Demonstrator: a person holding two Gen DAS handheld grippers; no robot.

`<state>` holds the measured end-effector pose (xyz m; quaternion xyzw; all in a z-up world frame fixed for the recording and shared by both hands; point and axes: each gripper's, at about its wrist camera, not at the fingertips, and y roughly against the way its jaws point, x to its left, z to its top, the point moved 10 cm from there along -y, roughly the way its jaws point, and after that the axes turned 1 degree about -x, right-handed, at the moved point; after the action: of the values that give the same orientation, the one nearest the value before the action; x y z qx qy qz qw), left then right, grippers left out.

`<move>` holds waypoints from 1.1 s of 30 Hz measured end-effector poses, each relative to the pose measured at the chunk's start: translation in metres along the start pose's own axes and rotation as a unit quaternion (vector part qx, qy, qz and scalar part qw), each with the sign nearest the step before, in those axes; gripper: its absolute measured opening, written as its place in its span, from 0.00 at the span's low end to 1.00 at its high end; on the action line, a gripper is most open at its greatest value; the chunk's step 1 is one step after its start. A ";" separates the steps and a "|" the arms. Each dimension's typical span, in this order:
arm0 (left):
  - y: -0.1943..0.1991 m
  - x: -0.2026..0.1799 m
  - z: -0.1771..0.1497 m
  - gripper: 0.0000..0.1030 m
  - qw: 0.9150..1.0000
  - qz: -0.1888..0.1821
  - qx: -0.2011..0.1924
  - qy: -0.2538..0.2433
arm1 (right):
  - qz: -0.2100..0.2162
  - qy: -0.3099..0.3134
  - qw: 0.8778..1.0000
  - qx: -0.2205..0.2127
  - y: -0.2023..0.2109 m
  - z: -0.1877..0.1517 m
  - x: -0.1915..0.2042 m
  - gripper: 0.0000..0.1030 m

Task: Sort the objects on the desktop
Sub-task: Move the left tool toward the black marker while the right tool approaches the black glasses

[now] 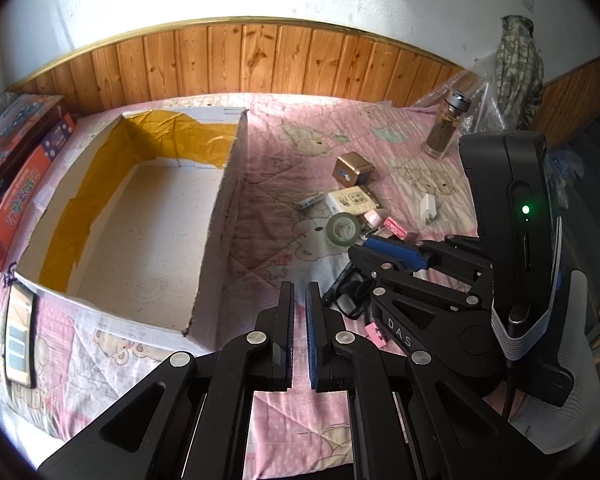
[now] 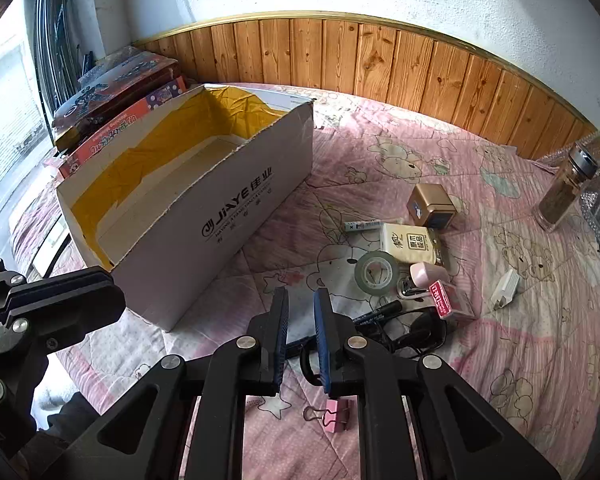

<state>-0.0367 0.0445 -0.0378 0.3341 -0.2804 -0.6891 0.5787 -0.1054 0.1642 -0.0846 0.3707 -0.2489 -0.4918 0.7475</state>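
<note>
Both grippers, left (image 1: 299, 336) and right (image 2: 302, 340), hover closed and empty over the quilt's (image 2: 520, 380) near edge, seemingly poised between the open box (image 2: 204, 216) toward its far-left corner and the clutter (image 2: 404, 256) mid-quilt awaiting sorting, probably into that box.

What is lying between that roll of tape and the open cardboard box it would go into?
Nothing visible lies on the way. Between the roll of tape and the cardboard box there is only bare pink quilt. The box's near wall stands upright, so the tape would have to be lifted over its rim.
</note>
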 end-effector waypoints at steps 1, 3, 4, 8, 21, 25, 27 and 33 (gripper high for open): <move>-0.003 -0.004 -0.001 0.05 1.000 -0.004 0.003 -0.001 | -0.001 -0.005 1.000 0.002 -0.001 -0.002 -0.005 0.14; -0.009 -0.012 -0.001 0.05 1.000 -0.014 0.009 -0.005 | -0.002 -0.014 1.000 0.006 -0.004 -0.006 -0.013 0.14; -0.013 -0.015 -0.002 0.05 1.000 -0.020 0.013 -0.006 | -0.002 -0.018 1.000 0.008 -0.006 -0.008 -0.016 0.14; -0.028 -0.031 -0.006 0.05 0.998 -0.048 0.032 -0.015 | -0.001 -0.034 0.999 0.016 -0.009 -0.017 -0.035 0.16; -0.094 -0.053 -0.025 0.38 0.989 -0.102 0.107 -0.008 | 0.031 -0.165 0.985 0.033 -0.025 -0.053 -0.115 0.40; -0.114 -0.053 -0.032 0.39 0.987 -0.099 0.126 -0.009 | 0.060 -0.202 0.977 0.040 -0.034 -0.067 -0.128 0.41; -0.124 -0.052 -0.035 0.40 0.986 -0.098 0.135 -0.010 | 0.081 -0.218 0.972 0.045 -0.036 -0.072 -0.128 0.42; -0.140 -0.042 -0.044 0.40 0.984 -0.092 0.153 -0.003 | 0.190 -0.307 0.931 0.062 -0.053 -0.082 -0.114 0.45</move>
<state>-0.0837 0.1099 -0.1675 0.4409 -0.3521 -0.6896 0.4541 -0.1186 0.2814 -0.1772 0.1934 -0.5620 -0.4135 0.6897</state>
